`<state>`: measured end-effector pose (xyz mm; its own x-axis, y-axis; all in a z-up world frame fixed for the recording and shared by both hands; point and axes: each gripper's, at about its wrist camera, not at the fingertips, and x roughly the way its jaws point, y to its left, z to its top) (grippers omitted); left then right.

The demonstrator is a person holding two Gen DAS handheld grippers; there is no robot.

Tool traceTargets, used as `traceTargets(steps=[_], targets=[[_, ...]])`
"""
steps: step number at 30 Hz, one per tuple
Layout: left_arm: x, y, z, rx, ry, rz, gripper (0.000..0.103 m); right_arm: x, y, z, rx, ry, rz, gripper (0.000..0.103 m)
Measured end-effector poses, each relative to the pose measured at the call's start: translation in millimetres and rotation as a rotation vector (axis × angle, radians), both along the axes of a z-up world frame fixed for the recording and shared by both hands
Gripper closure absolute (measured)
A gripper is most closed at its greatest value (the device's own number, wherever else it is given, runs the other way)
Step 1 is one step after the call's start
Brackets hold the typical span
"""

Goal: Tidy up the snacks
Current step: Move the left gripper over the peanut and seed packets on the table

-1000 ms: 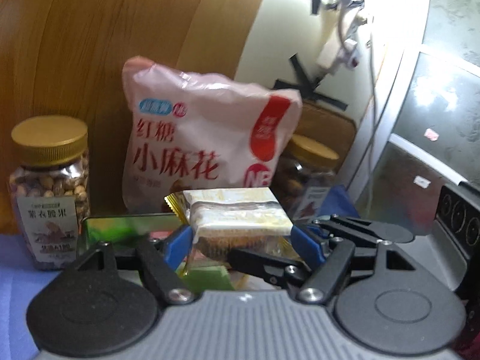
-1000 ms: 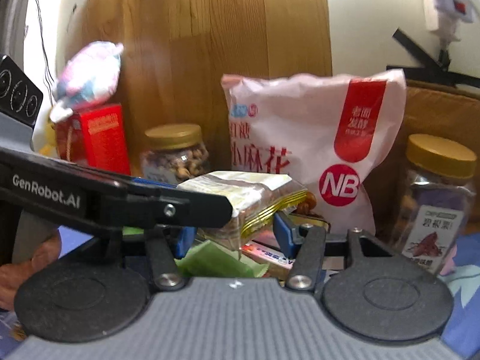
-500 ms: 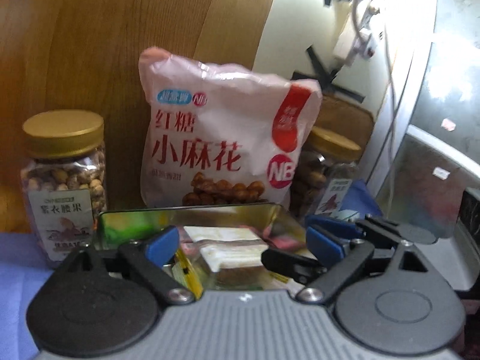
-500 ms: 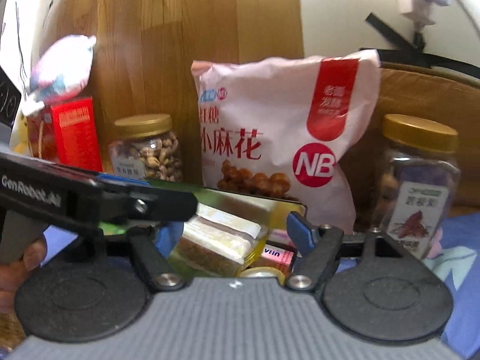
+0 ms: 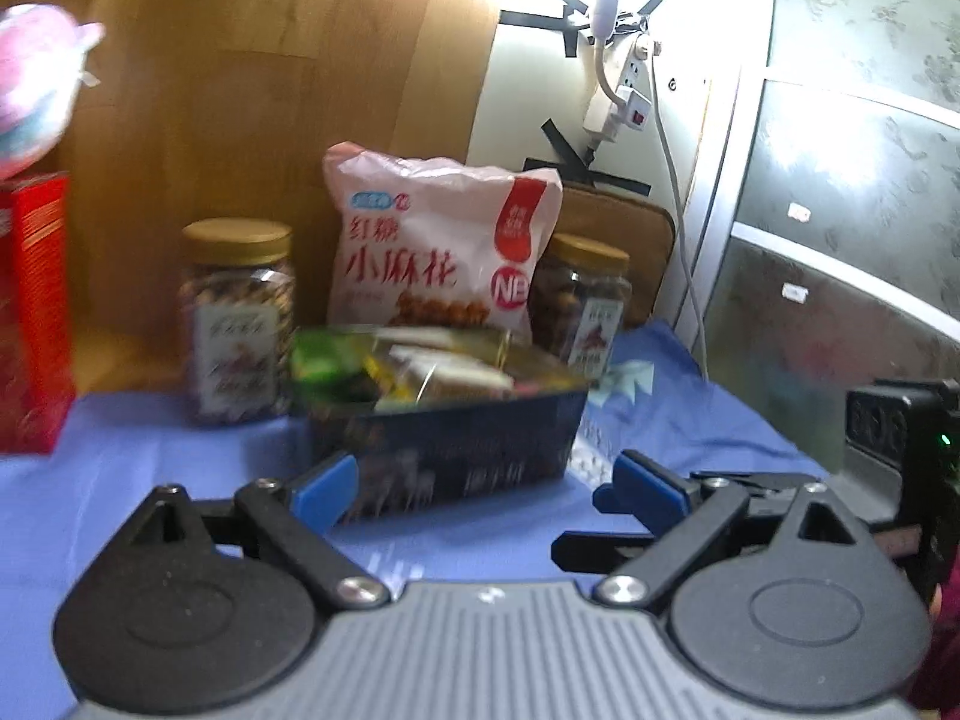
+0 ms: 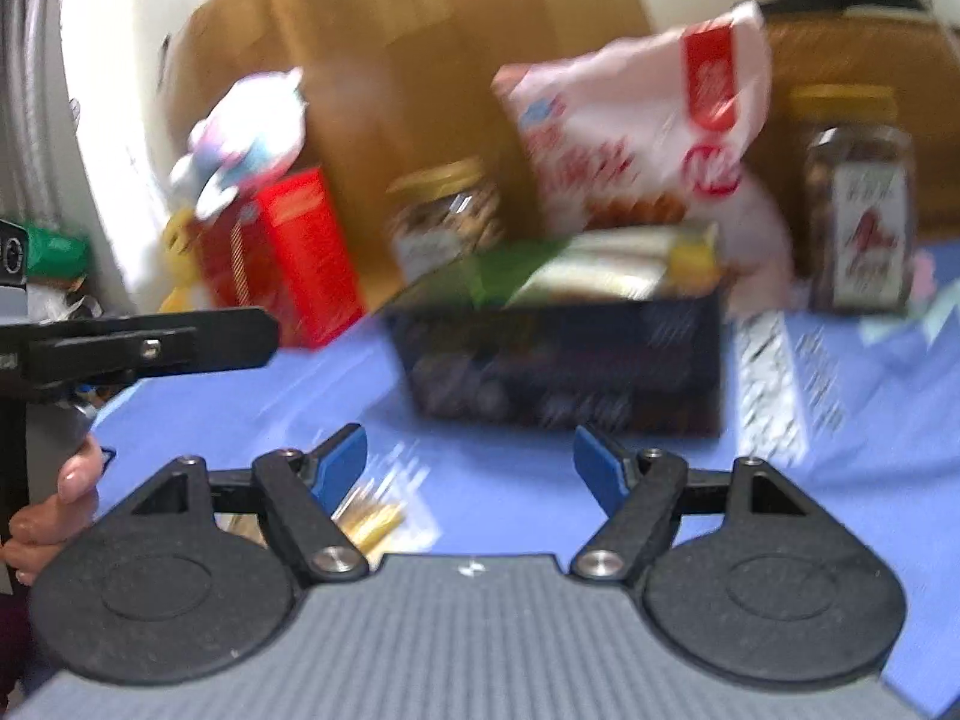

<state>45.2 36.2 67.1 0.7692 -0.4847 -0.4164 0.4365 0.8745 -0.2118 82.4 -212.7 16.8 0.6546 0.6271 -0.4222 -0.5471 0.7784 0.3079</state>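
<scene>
One dark tin (image 5: 450, 450), wrapped snack bars (image 5: 444, 369) heaped inside

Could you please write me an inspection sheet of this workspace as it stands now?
Surface: blue cloth over the table.
Job's things: dark tin packed with wrapped snacks; pink snack bag upright behind it; gold-lidded jar to its left, second jar to its right; red box at far left.
Clutter: small yellow wrapped piece on the cloth near the right gripper; pink-white plush above the red box.
Grippers: left gripper and right gripper both open, nothing between the pads.
Cables: white cord hanging from a taped wall power strip.
Surroundings: wooden panel, patterned glass door.
</scene>
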Motion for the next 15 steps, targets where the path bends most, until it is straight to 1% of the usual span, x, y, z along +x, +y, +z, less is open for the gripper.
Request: traceTargets(steps=[4, 9, 13, 15], targets=[[-28.9, 25.1, -15.2, 0.029, -0.006, 0.077, 0.007, -17.3, 22.1, -10.3, -0.034, 0.063, 0.057, 0.025], [-32.3, 57.2, -35.3, -0.027, 0.04, 0.148, 0.007, -23.7, 50.0, -12.9, -0.071, 0.088, 0.1, 0.025], [-29.3, 69.0, -41.8, -0.071, 0.038, 0.151, 0.007, -28.0, 69.6, -12.6, -0.126, 0.078, 0.119, 0.02], [-28.9, 69.7, -45.0, -0.073, 0.043, 0.146, 0.007, -29.7, 77.5, -13.8, -0.158, 0.075, 0.127, 0.02]])
